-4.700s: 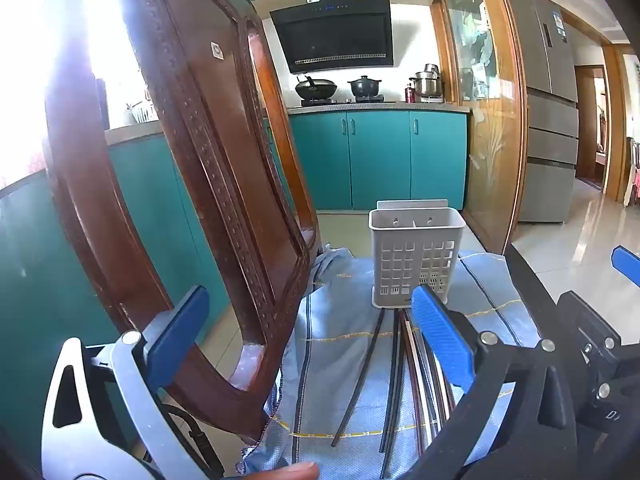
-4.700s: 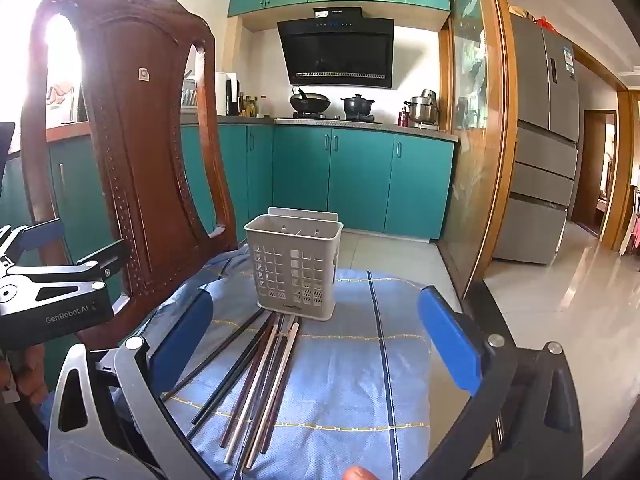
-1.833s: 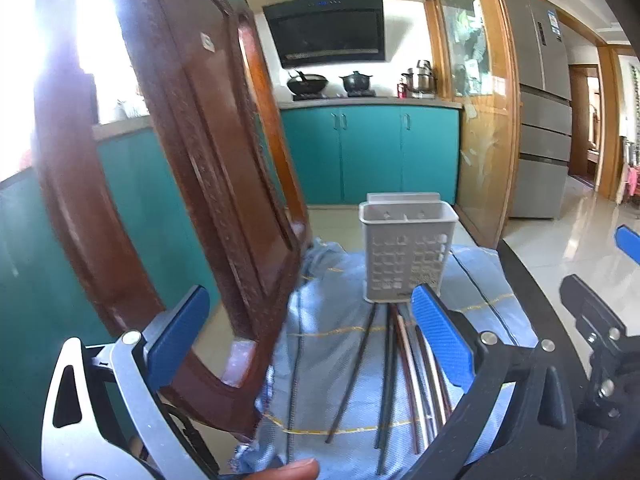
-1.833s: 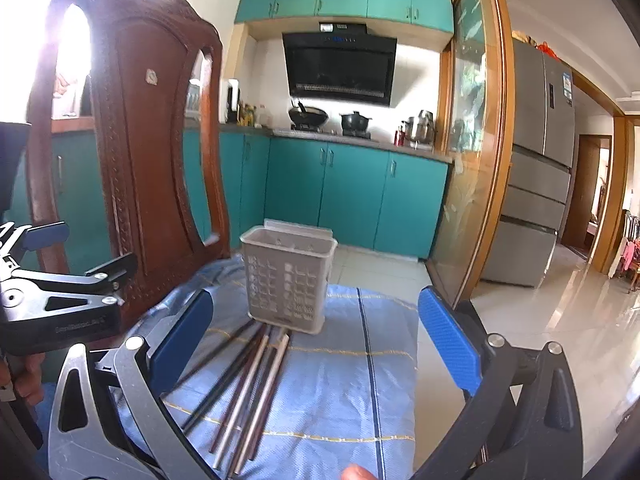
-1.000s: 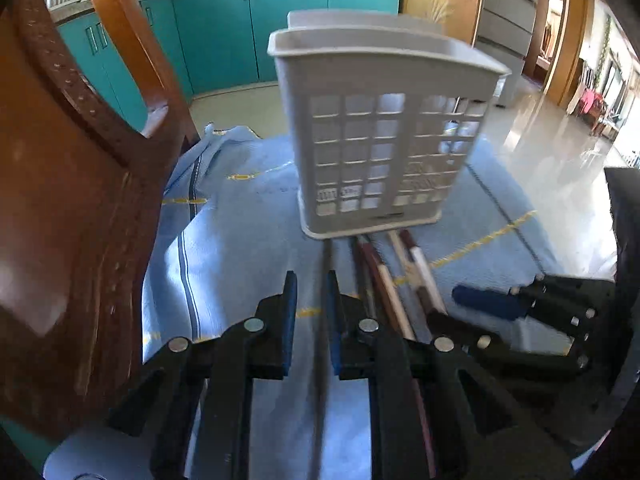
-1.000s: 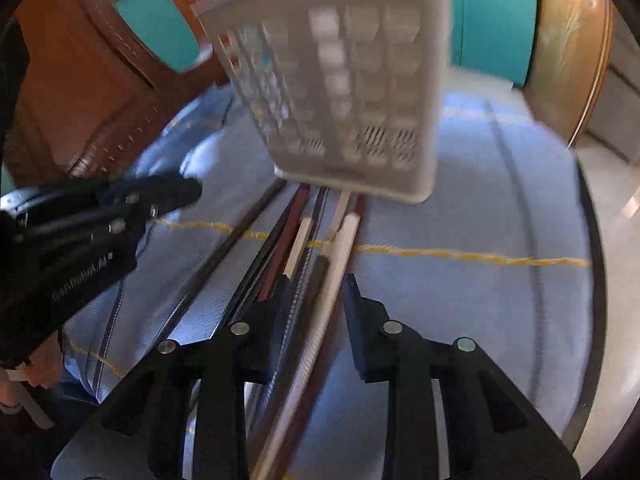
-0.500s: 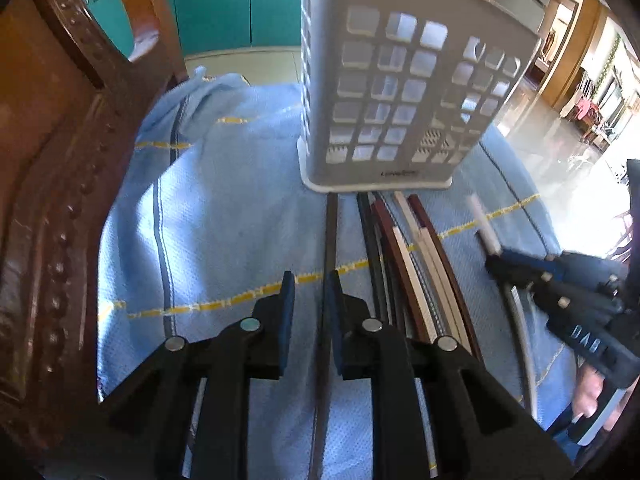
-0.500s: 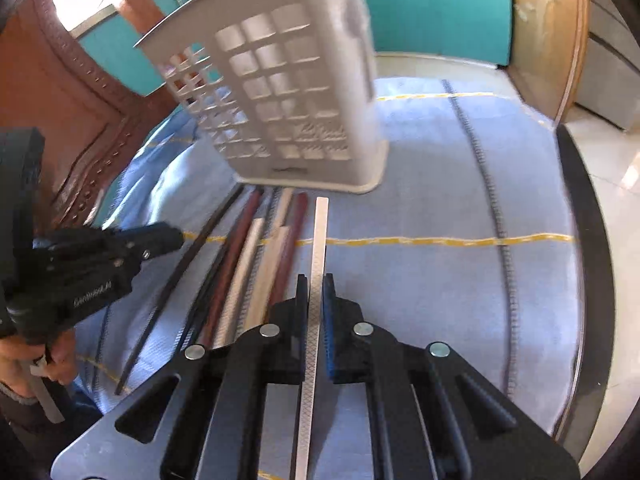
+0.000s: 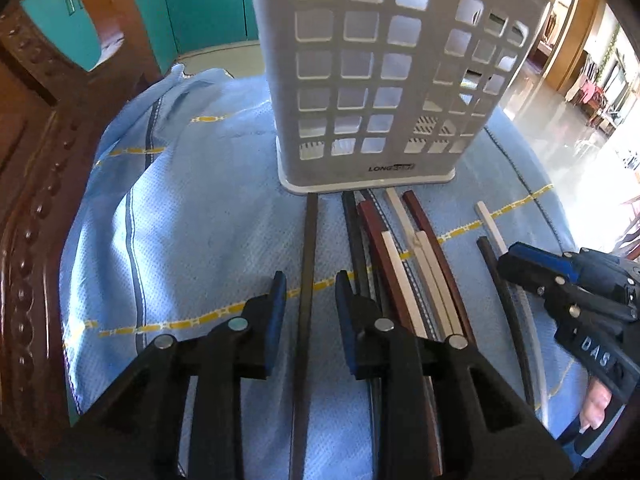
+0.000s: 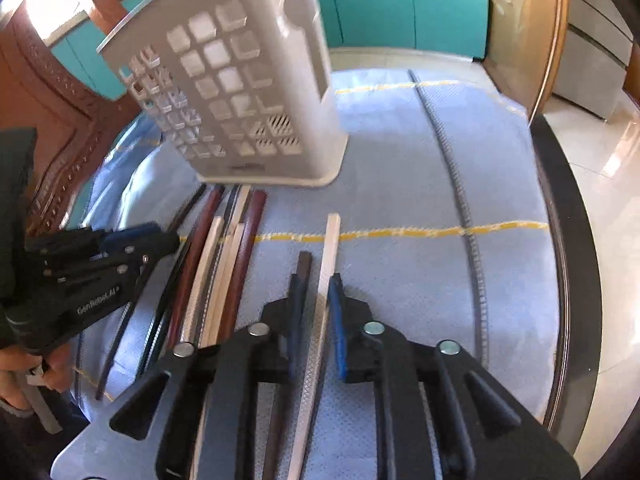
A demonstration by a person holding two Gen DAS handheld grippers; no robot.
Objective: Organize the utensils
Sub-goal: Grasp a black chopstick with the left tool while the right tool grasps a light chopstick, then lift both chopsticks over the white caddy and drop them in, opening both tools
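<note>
A grey perforated utensil holder (image 9: 380, 72) (image 10: 244, 92) stands on a blue cloth (image 9: 192, 208). Several chopsticks, black, brown and white, lie in front of it (image 9: 404, 248) (image 10: 224, 256). My left gripper (image 9: 308, 292) is low over the cloth, its jaws a little apart on either side of a dark chopstick (image 9: 308, 248), not clamping it. My right gripper (image 10: 314, 292) is shut on a white chopstick (image 10: 330, 244), with a dark brown chopstick (image 10: 302, 264) beside the left finger. The right gripper also shows in the left wrist view (image 9: 516, 256).
A carved wooden chair back (image 9: 36, 184) (image 10: 60, 92) stands at the left edge of the cloth. The dark table rim (image 10: 572, 240) curves along the right. Teal cabinets (image 10: 400, 0) and a tiled floor lie beyond.
Both grippers have come down from a raised open stance to the chopsticks. The right closed on the white chopstick and drew it rightward from the bundle. The left jaws narrowed around the dark chopstick.
</note>
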